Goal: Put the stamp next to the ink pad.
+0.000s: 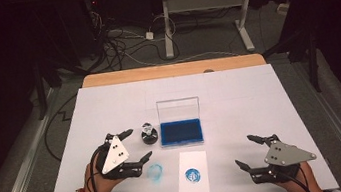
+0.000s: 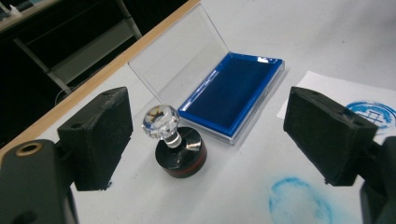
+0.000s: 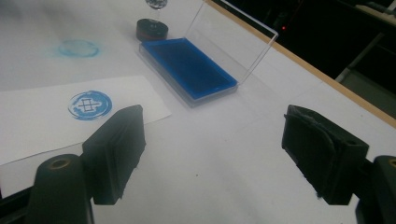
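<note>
— What's on the white table (image 1: 238, 91)?

— A stamp (image 1: 149, 134) with a clear knob stands upright just left of the open blue ink pad (image 1: 181, 131).

— And the grippers?

— The left gripper (image 1: 132, 145) is spread wide near the stamp, apart from it. The right gripper (image 1: 246, 152) is spread too, holding nothing, well apart.

Dark room, black surround. Grey floor (image 1: 202, 46), tangled cables (image 1: 116, 45) behind desk. White-legged second table (image 1: 205, 0) at back. Desk (image 1: 170, 70) wood-edged, white-covered.
</note>
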Available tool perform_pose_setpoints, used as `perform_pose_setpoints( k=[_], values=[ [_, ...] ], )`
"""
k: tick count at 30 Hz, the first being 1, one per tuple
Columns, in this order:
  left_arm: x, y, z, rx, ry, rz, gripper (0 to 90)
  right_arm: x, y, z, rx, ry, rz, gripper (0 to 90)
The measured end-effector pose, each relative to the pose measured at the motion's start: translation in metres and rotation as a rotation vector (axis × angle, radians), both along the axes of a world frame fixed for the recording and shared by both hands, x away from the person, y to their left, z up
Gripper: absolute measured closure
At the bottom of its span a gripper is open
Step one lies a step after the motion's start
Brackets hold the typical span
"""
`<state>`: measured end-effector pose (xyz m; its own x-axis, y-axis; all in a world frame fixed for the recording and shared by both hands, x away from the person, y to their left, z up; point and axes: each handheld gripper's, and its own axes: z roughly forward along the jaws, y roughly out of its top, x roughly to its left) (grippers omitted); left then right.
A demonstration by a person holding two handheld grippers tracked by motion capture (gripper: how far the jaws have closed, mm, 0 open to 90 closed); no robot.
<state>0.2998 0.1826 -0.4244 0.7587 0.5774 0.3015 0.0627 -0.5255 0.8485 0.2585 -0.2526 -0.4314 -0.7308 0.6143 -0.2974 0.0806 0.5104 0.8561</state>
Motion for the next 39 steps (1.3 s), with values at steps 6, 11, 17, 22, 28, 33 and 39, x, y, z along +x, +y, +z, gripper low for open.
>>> perform_pose_setpoints(
  k=[6, 11, 17, 22, 28, 33, 39],
  values=[
    [-0.006, 0.006, -0.009, 0.0, 0.012, 0.022, 15.0, -0.001, -0.003, 0.003, 0.024, -0.041, -0.042, 18.9],
    [-0.012, 0.014, -0.017, 0.006, 0.026, 0.048, 14.9, 0.0, -0.007, 0.003, 0.041, -0.061, -0.078, 16.6],
    [-0.017, 0.025, -0.026, 0.008, 0.029, 0.082, 14.9, -0.002, -0.016, 0.002, 0.066, -0.083, -0.108, 16.5],
    [-0.02, 0.031, -0.034, -0.006, 0.056, 0.11, 14.9, -0.004, -0.022, 0.0, 0.072, -0.091, -0.14, 16.3],
    [-0.024, 0.034, -0.05, 0.006, 0.101, 0.13, 14.9, -0.007, -0.028, -0.007, 0.068, -0.095, -0.166, 16.2],
    [-0.028, 0.037, -0.055, 0.022, 0.111, 0.137, 14.9, -0.011, -0.032, -0.014, 0.084, -0.076, -0.163, 16.2],
    [-0.031, 0.039, -0.059, 0.031, 0.136, 0.136, 14.9, -0.012, -0.031, -0.015, 0.076, -0.081, -0.161, 16.2]
  ],
)
